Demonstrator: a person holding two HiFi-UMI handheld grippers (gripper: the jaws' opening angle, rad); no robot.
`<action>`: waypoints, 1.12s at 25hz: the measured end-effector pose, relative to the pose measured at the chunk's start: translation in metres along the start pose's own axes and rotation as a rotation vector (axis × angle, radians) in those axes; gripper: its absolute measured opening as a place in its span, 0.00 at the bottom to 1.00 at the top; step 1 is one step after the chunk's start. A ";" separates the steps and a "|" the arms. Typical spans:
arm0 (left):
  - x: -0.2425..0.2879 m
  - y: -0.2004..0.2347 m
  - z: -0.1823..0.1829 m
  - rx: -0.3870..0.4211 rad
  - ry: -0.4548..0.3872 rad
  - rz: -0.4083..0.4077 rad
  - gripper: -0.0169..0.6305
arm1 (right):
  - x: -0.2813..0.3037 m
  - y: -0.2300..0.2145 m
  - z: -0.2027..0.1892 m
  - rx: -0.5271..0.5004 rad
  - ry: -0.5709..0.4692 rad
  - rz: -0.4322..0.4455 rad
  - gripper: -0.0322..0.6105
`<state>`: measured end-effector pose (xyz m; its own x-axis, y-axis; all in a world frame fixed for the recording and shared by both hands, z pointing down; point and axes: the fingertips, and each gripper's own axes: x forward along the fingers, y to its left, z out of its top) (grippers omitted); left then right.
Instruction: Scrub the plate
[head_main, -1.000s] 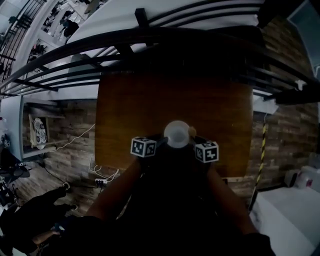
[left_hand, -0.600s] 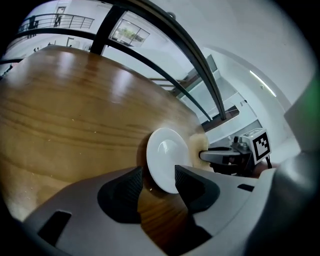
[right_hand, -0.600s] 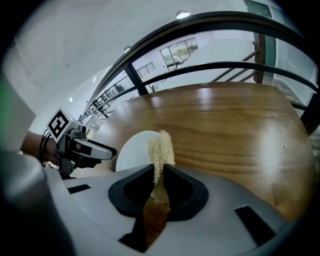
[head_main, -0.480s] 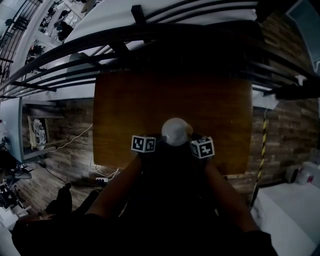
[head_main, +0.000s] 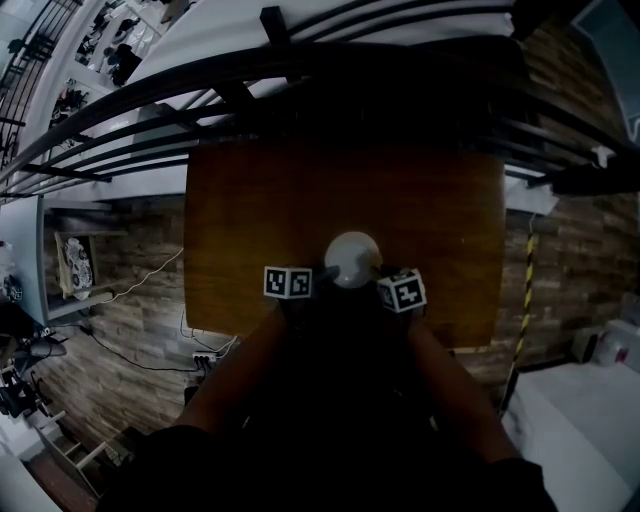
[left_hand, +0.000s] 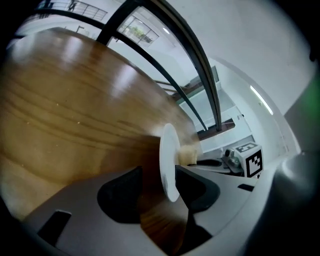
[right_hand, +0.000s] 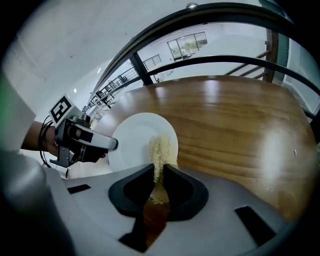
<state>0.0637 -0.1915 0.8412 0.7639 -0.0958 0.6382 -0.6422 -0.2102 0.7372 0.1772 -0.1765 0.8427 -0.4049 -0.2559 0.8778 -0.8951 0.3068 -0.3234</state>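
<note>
Plate (left_hand: 169, 155) stood on edge over the counter (left_hand: 75, 100), near its front edge. The left gripper (left_hand: 157, 172) fingers, just opening, sat loosely about the rim. The right gripper (right_hand: 159, 170) fingers pinched a scrub pad (right_hand: 161, 147) against its face. Scrubbing appeared under way, not finished.

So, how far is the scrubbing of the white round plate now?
Done: the right gripper is shut on a pale yellow fibrous sponge, which lies against the white round plate. In hand: the plate sits between the jaws of the left gripper, which have just been opening. Left: the scrubbing itself; the plate's face shows no dirt, so how much remains I cannot tell.
</note>
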 end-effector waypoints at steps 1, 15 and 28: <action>0.001 0.001 0.002 -0.038 -0.012 -0.016 0.34 | 0.002 0.000 0.001 -0.001 -0.003 0.006 0.14; -0.001 -0.018 0.007 -0.052 -0.054 -0.082 0.05 | 0.004 -0.002 0.001 0.001 -0.011 0.028 0.14; -0.046 -0.076 0.010 0.199 -0.043 -0.120 0.06 | -0.061 0.113 0.091 -0.227 -0.155 0.156 0.14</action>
<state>0.0779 -0.1809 0.7537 0.8389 -0.0989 0.5352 -0.5245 -0.4095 0.7465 0.0838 -0.2095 0.7209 -0.5735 -0.3209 0.7537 -0.7623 0.5459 -0.3476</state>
